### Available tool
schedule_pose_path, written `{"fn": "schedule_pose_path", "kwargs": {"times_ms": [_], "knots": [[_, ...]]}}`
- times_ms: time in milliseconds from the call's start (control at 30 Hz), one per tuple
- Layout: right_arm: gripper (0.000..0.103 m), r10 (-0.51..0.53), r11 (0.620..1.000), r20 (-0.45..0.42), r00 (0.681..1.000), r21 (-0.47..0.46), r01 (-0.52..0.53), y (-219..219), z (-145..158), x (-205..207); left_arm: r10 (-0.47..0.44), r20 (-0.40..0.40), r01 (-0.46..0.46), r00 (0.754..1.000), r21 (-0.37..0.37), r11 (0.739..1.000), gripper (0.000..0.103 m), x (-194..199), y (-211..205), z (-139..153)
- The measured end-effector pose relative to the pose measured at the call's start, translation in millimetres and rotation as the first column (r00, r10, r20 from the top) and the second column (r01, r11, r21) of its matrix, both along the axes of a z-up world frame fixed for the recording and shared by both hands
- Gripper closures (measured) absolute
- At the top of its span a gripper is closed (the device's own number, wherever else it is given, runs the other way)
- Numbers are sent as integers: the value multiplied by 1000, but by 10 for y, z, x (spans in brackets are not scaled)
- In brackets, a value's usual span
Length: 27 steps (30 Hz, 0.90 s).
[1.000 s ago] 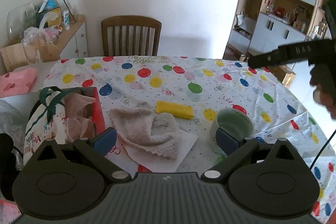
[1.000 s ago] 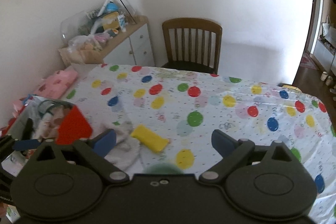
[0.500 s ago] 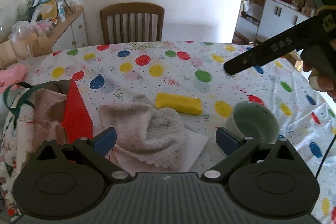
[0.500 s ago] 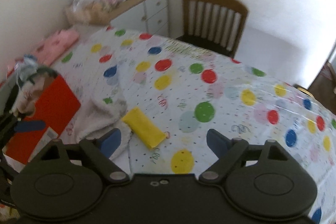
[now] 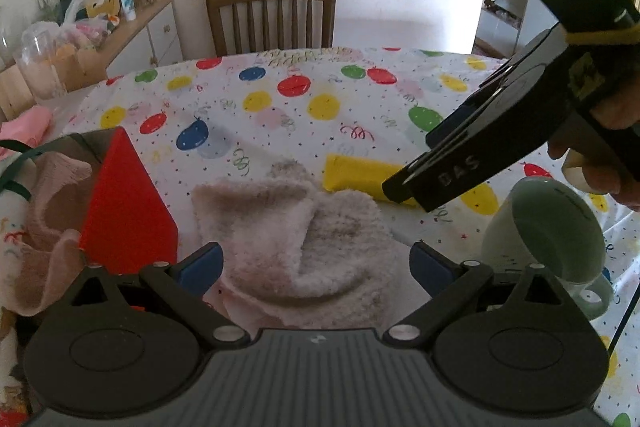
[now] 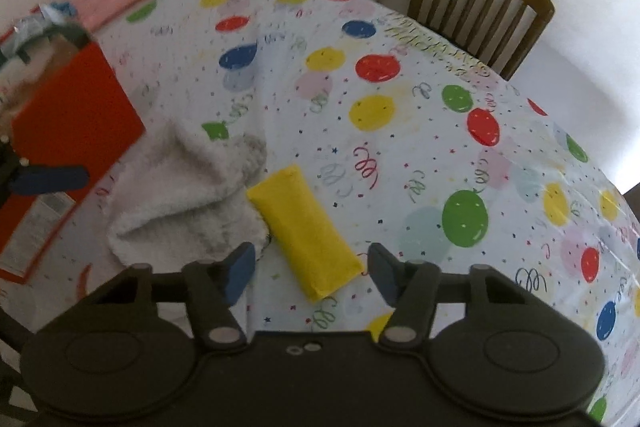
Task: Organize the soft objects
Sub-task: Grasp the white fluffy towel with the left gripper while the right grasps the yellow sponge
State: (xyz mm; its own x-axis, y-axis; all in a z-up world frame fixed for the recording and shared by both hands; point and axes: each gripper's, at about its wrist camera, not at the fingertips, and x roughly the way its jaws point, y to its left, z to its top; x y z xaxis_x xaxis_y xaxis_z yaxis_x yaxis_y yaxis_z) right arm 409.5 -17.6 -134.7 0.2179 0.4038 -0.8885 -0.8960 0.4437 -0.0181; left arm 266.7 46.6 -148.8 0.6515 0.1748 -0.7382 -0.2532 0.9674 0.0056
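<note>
Right gripper (image 6: 310, 273), fingers (image 6: 239, 273) parted and holding nothing, straddling the near end of the yellow cloth roll (image 6: 305, 229) on the desk (image 6: 420, 147); fluffy towel (image 6: 188, 199) touching the roll's left side; left gripper (image 5: 316, 267) wide apart, empty, above the towel; red box (image 6: 68, 131) left of the towel; green mug (image 5: 548, 231) right of it.

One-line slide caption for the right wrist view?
Open right gripper straddles the yellow cloth roll beside a fluffy white towel on the balloon-print tablecloth.
</note>
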Motion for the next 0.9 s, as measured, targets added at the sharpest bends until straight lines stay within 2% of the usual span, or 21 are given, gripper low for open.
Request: {"fn": "schedule_pose_path", "kwargs": {"times_ms": [100, 167, 267, 433, 500, 567, 633, 767, 800, 833, 867, 900], "knots": [[45, 9, 1000, -7, 1000, -17, -9, 42, -92, 10, 10, -28, -10, 1000, 4, 1000, 15, 46, 24, -67], [47, 9, 1000, -15, 1000, -24, -9, 56, -146, 17, 24, -43, -24, 999, -3, 1000, 16, 61, 56, -109], [50, 11, 1000, -22, 1000, -28, -11, 64, -200, 16, 31, -59, -32, 998, -17, 999, 24, 66, 92, -151], [50, 8, 1000, -20, 1000, -18, -9, 67, -227, 10, 34, -71, -37, 997, -35, 999, 38, 56, 112, -186], [55, 7, 1000, -4, 1000, -20, -7, 58, -228, 0, 34, -67, -36, 997, -33, 999, 44, 49, 102, -180], [65, -2, 1000, 11, 1000, -19, 2, 42, -224, -4, 32, -65, -35, 997, -42, 999, 51, 45, 98, -174], [69, -8, 1000, 16, 1000, -18, 9, 17, -221, 7, 36, -65, -40, 997, -52, 998, 62, 37, 108, -170], [78, -18, 1000, 14, 1000, -5, 18, -9, -205, -13, 46, -64, -49, 997, -58, 997, 74, 21, 129, -155], [81, -20, 1000, 16, 1000, -1, 20, -12, -194, -29, 46, -62, -49, 997, -57, 997, 81, 14, 131, -147], [88, -22, 1000, 16, 1000, 4, 22, -15, -181, -45, 46, -59, -49, 997, -56, 997, 87, 9, 133, -138], [99, -27, 1000, 19, 999, 11, 26, -19, -161, -58, 49, -55, -53, 997, -59, 997, 87, 1, 138, -127], [103, -32, 999, 19, 999, 16, 31, -23, -146, -64, 53, -51, -56, 997, -63, 996, 88, -7, 142, -113]]}}
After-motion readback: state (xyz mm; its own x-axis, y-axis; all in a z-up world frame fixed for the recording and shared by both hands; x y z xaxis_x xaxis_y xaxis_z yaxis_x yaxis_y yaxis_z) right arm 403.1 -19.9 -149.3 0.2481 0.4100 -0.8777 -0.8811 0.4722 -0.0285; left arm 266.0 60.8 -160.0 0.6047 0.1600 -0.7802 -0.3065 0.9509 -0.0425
